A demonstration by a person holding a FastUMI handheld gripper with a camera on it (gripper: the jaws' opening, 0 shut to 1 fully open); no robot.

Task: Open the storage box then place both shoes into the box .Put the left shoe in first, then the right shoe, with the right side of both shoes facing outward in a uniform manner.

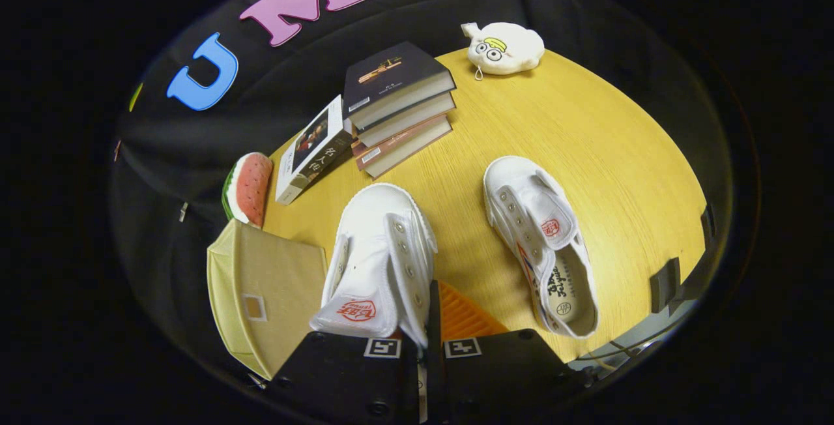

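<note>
White canvas marks both shoes. One shoe (pixel 381 262) sits right at the tongs (pixel 423 347), its side wall pinched between the two fingers, which are drawn close together and clamp on it; its toe points away from the fingers toward the books, and its tongue with a red emblem lies just above the fingers. The other shoe (pixel 541 242) lies flat on the yellow wooden desk (pixel 599 145), well apart to the right, its insole showing. A pale yellow storage box (pixel 267 294) stands just left of the gripped shoe, lid closed. Beyond the shoes is a stack of books (pixel 397 105), another book (pixel 316 148) leaning beside it. A watermelon-slice toy (pixel 249 187) rests behind the box, and a white plush toy (pixel 505 48) sits at the desk's far edge.
</note>
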